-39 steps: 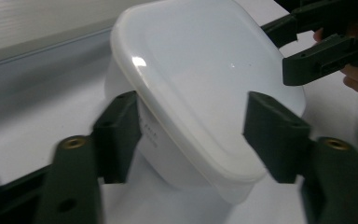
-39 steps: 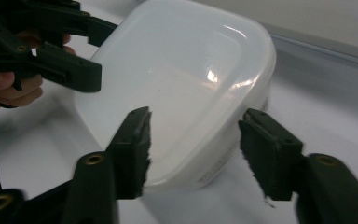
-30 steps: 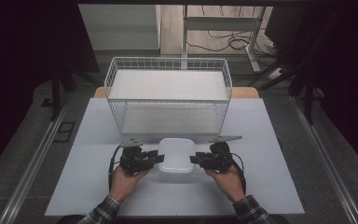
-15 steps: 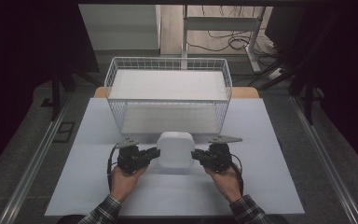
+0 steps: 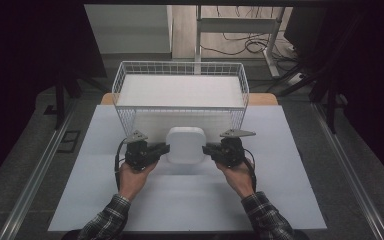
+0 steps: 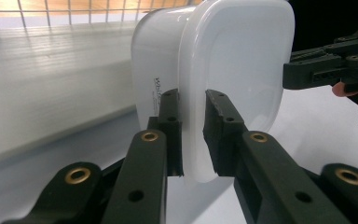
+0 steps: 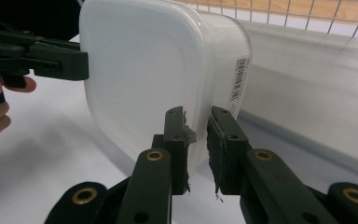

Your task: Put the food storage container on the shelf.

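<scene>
The rim of a white plastic container (image 6: 233, 70) is clamped on one side by the left gripper (image 6: 193, 133) and on the opposite side by the right gripper (image 7: 196, 147). The container is held tipped on edge above the white table (image 5: 190, 200), just in front of the wire basket (image 5: 180, 70). The lifting step appears under way; next, an even two-handed raise over the basket wall is called for.

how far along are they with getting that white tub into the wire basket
Done: both grippers, left and right, have just closed on the rim of the white lidded container. In hand: it hangs tipped on edge between them, off the table. Left: carrying it over the wire basket wall, probably to set it inside.
</scene>
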{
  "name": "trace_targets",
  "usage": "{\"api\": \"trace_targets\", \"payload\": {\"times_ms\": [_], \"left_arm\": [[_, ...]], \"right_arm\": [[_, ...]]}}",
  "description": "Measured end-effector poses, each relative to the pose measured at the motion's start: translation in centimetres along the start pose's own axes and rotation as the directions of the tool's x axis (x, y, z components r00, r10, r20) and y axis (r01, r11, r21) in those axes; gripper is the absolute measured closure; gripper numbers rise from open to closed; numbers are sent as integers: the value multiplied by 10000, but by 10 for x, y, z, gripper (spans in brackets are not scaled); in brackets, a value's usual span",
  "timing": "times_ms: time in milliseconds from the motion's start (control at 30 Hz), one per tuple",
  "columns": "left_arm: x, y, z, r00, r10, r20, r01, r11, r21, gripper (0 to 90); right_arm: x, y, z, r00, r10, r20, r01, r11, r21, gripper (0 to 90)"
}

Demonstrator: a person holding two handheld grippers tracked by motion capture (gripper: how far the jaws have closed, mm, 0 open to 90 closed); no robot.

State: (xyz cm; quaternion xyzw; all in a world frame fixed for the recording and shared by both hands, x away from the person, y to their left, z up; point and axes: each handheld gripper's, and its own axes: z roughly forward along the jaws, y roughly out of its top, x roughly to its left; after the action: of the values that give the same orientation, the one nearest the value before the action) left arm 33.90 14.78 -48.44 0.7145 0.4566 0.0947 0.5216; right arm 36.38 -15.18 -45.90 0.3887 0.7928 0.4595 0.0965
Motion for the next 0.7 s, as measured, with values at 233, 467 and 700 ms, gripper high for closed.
{"api": "trace_targets", "payload": {"times_ms": [233,467,700], "left_arm": [[13,3,19,9992,-371,-179,374,9991,205,774],[21,6,33,9973,-573,-456,593,9973,443,769],[23,13,38,9975,-413,-568,434,9984,363,735]], "right_arm": [[-15,8,20,9995,199,238,-204,9996,207,768],[-27,8,35,9986,397,337,-409,9985,363,759],[-32,13,38,9980,562,280,-566,9983,163,722]]}}
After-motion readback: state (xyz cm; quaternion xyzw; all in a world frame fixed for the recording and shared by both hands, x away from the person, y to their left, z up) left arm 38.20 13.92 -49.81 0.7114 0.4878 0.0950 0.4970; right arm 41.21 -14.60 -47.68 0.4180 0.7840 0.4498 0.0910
